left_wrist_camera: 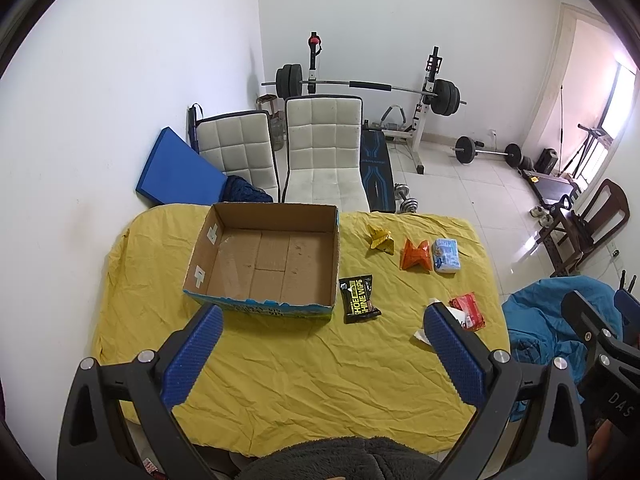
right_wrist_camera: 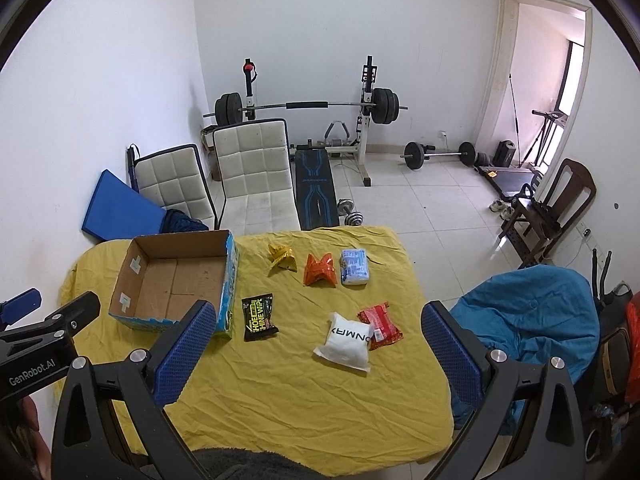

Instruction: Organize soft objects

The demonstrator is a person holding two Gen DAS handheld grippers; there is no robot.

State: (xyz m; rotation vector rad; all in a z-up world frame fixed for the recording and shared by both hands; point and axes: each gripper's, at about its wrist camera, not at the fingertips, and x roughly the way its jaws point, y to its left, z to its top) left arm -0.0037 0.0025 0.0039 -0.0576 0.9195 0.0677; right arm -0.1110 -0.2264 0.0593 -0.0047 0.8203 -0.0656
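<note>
Both grippers, left gripper (left_wrist_camera: 320,356) and right gripper (right_wrist_camera: 316,354), spread wide, empty. Cardboard box (right_wrist_camera: 176,280) empty. Advise right pinches white pouch (right_wrist_camera: 346,340) at midsection, lifts clear of red packet (right_wrist_camera: 382,322).

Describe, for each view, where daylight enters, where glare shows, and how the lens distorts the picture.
Left wrist view: daylight from the window at right, glare on the floor tiles, dark round fisheye border, walls bowed. Right wrist view: daylight through the doorway, softer floor sheen, the same curved edges; the yellow cloth is evenly lit.
</note>
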